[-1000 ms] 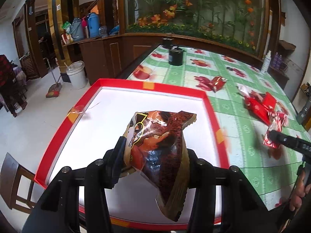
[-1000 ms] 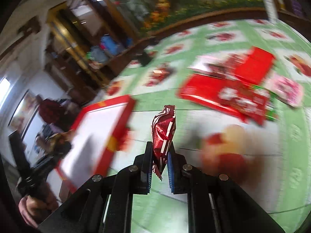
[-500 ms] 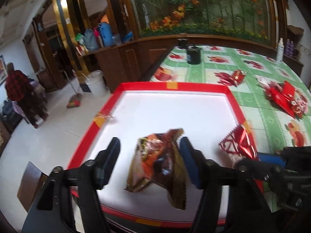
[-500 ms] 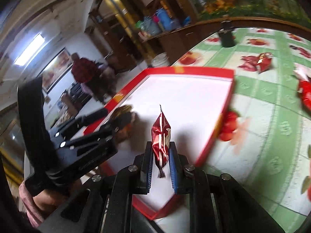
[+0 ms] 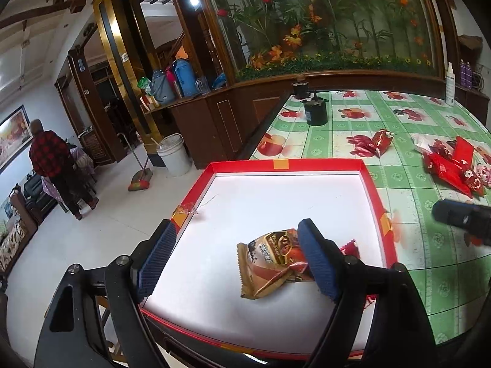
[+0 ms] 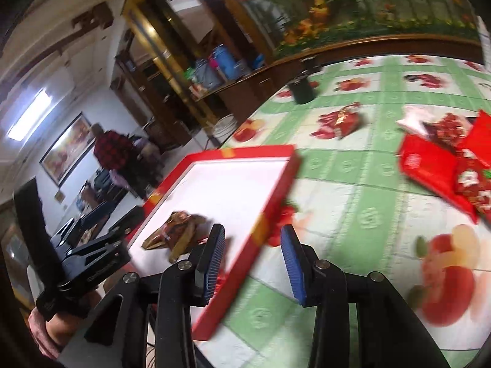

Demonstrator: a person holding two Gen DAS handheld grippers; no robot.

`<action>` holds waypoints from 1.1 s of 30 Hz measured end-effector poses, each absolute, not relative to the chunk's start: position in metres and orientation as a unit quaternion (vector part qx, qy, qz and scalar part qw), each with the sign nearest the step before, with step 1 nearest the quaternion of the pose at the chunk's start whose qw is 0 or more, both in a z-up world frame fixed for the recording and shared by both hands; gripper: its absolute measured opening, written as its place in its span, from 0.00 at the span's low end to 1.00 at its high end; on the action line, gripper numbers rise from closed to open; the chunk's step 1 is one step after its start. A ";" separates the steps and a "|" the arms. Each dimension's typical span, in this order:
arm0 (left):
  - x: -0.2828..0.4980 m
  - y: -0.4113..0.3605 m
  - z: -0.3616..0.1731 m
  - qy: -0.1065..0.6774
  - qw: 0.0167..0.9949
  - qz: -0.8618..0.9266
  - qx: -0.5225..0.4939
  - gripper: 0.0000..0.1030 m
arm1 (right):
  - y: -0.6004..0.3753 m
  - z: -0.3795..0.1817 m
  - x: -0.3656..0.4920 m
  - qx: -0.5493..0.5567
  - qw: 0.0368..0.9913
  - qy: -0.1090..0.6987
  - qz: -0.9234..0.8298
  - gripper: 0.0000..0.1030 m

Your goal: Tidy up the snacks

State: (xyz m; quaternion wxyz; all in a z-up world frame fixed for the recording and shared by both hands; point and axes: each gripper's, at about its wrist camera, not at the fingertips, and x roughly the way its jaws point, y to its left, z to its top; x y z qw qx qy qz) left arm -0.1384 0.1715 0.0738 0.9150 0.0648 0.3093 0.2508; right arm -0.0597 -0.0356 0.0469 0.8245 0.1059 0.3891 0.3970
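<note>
Now releasing | my left gripper (image 5: 236,263) opening, gold packet (image 5: 271,266) loose in red tray (image 5: 285,163) | right gripper (image 6: 251,263) opening, empty | I'd withdraw straight, avoiding snags.

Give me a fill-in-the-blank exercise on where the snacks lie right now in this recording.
1. The brown snack packet lies on the ____ floor of the red-rimmed tray.
2. The left claw has its jaws opening, and its pads do not press on the ____ packet.
3. A pile of red snack packets still waits on the ____ checked tablecloth, outside the tray.
4. The right claw holds ____ between its opening jaws.

Missing words: white; brown; green; nothing
</note>
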 end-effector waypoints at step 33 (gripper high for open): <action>-0.020 0.088 0.081 0.364 0.907 0.167 0.131 0.80 | -0.188 0.034 0.041 0.190 0.859 0.413 0.237 0.54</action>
